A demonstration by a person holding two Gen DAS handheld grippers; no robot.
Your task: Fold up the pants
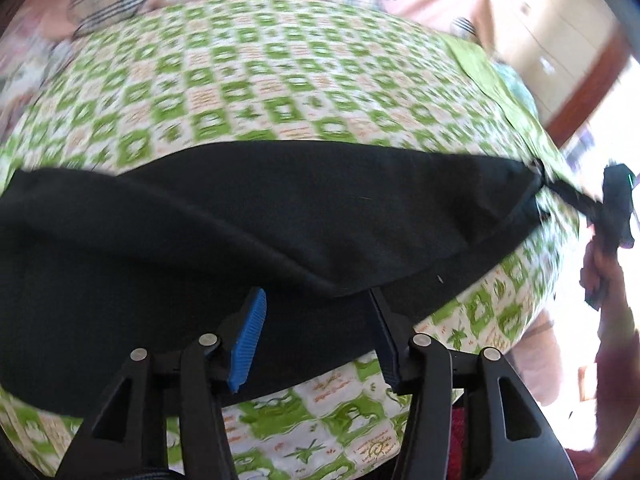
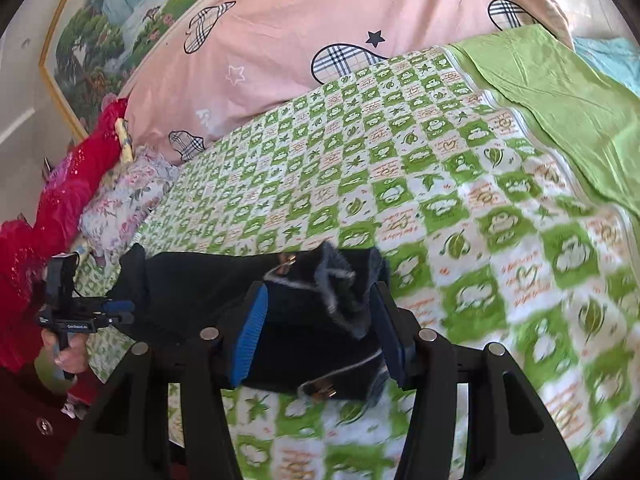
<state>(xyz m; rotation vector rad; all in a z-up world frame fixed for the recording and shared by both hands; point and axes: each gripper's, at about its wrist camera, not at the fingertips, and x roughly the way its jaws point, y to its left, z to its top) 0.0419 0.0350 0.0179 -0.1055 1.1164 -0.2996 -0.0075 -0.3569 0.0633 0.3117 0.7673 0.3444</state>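
Observation:
Black pants [image 1: 248,216] lie across the green checked bedsheet [image 1: 248,72]. My left gripper [image 1: 316,300] hovers over the near edge of the pants, its blue pads wide apart, holding nothing. In the right wrist view the waistband end of the pants [image 2: 320,320] is bunched between the open pads of my right gripper [image 2: 320,300]. The left gripper [image 2: 120,312] shows at the far left of that view, at the other end of the pants. The right gripper [image 1: 616,200] shows at the right edge of the left view, by the stretched waist corner.
A pink duvet with plaid hearts [image 2: 304,40] lies at the back of the bed. Red fabric [image 2: 76,184] and a floral pillow [image 2: 124,200] lie at the left. A plain green sheet [image 2: 560,96] covers the right side. A landscape picture [image 2: 100,20] hangs on the wall.

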